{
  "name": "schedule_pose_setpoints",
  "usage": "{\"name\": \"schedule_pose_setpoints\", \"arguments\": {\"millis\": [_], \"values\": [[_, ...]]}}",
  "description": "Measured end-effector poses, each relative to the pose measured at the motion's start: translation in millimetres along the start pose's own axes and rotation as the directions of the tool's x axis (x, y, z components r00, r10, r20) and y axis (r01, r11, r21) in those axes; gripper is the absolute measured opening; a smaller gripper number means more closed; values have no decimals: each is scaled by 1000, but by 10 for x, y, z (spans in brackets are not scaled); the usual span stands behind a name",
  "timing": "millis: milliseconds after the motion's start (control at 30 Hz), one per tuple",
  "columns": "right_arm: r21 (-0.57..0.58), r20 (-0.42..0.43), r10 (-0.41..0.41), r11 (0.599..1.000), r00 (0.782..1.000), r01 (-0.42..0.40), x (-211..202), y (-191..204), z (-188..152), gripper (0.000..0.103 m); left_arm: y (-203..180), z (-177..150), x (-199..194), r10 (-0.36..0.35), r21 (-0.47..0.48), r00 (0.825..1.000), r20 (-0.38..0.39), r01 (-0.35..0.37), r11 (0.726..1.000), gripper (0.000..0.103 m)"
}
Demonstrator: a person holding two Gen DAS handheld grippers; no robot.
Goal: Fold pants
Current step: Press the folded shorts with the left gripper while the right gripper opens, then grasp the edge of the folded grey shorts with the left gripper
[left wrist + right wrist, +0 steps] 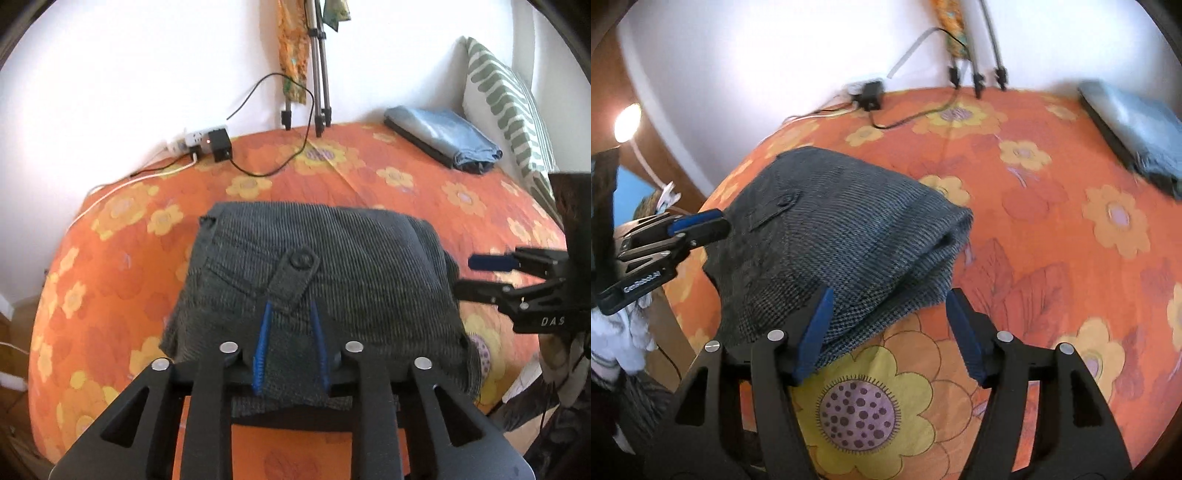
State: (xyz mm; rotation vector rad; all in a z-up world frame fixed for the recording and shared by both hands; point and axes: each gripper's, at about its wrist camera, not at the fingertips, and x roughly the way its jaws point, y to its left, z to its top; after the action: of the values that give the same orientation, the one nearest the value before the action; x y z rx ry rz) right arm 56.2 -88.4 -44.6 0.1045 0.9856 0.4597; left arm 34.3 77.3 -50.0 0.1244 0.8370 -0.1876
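Left tongs (pixel 291 332): blue pads only a little apart, w/ a flap of the pants (pixel 314 280) lying between them at the near edge. Whether the pads press the cloth or just let it go, I cannot tell. Right tongs (pixel 890 328): spread wide, holding nothing; the left pad sits against the pants' near-right corner, the right pad is over the bare bed cover (pixel 1052 240). My guess: both tongs are at the near edge because the last fold was laid down there, and the grip is being given up.

The pants, dark grey corduroy, lie on the bed as a compact folded bundle, pocket flap w/ button on top, fold layers visible at the right side. The folding looks nearly done.

Further out: folded jeans (pixel 443 136) near the pillow (pixel 506 107), prob. a finished pile; charger (pixel 219 144) and cable by the wall; tripod legs (pixel 319 92).

Writing: "DAS" on the right tongs' body in left view; the label on the left tongs in right view is too blurred to read.
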Motion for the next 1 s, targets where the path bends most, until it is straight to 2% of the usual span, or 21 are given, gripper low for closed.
{"name": "schedule_pose_setpoints", "arguments": {"millis": [67, 200, 300, 367, 467, 600, 833, 1000], "values": [[47, -17, -13, 999, 1000, 14, 29, -32, -10, 71, 31, 27, 7, 2, -3, 1000, 7, -2, 1000, 33], [137, -37, -9, 990, 999, 14, 46, -135, 0, 76, 145, 84, 61, -26, -29, 1000, 4, 26, 999, 43], [195, -45, 3, 981, 999, 6, 54, -187, 7, 82, 401, 167, 131, -119, -131, 993, -13, 116, 985, 53], [235, -56, 28, 972, 998, -15, 79, -198, 4, 85, 645, 227, 241, -226, -226, 974, -32, 213, 950, 60], [265, -84, 65, 963, 994, -41, 153, -180, -1, 85, 946, 274, 391, -245, -331, 969, -42, 218, 918, 60], [276, -95, 72, 960, 993, -43, 205, -145, -13, 85, 1198, 271, 502, -266, -400, 963, -45, 227, 888, 61], [373, -98, 108, 926, 989, -64, 252, -268, -5, 85, 1241, 254, 695, -335, -414, 939, -84, 273, 869, 63], [380, -89, 116, 922, 989, -74, 281, -266, 22, 87, 1258, 255, 800, -364, -426, 926, -105, 288, 858, 66]]}}
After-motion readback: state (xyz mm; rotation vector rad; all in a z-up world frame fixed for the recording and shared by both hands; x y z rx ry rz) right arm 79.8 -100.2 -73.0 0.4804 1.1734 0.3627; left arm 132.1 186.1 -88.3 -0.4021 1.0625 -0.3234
